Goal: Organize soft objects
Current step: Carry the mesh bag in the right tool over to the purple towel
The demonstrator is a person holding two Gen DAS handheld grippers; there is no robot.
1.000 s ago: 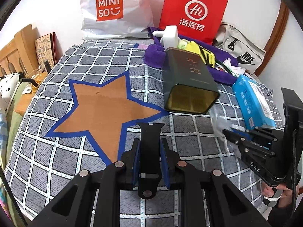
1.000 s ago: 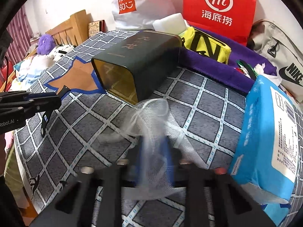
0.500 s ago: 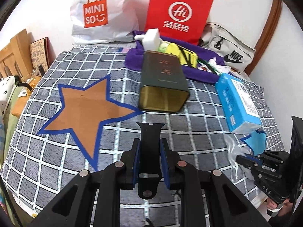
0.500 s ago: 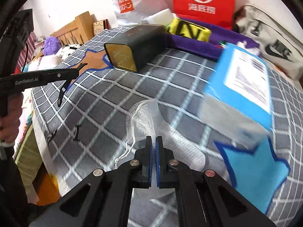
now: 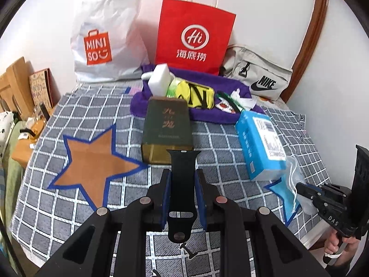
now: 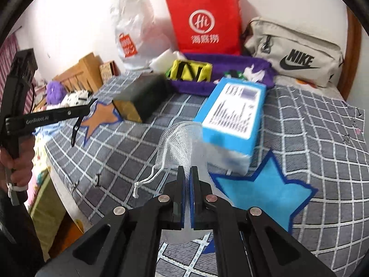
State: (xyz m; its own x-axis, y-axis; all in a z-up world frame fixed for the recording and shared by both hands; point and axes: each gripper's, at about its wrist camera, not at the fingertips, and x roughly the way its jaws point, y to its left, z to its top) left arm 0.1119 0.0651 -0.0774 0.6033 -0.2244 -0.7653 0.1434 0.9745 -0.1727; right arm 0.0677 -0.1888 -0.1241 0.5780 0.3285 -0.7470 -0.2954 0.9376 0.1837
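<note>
White mesh pouch (image 6: 178, 143) is clenched in the right gripper (image 6: 187, 194) jaws, hanging just beside the blue star (image 6: 260, 191) on the bed; the left gripper (image 5: 183, 184) jaws grasp a black watch strap (image 5: 183, 180), long axis pointing forward

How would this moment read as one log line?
left tongs: shut on black watch strap | right tongs: shut on white mesh pouch | pouch: above blue star

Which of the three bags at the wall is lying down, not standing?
The beige Nike bag, at the right end. It rests on its long side, while the white Miniso bag and the red paper bag stand upright.
</note>
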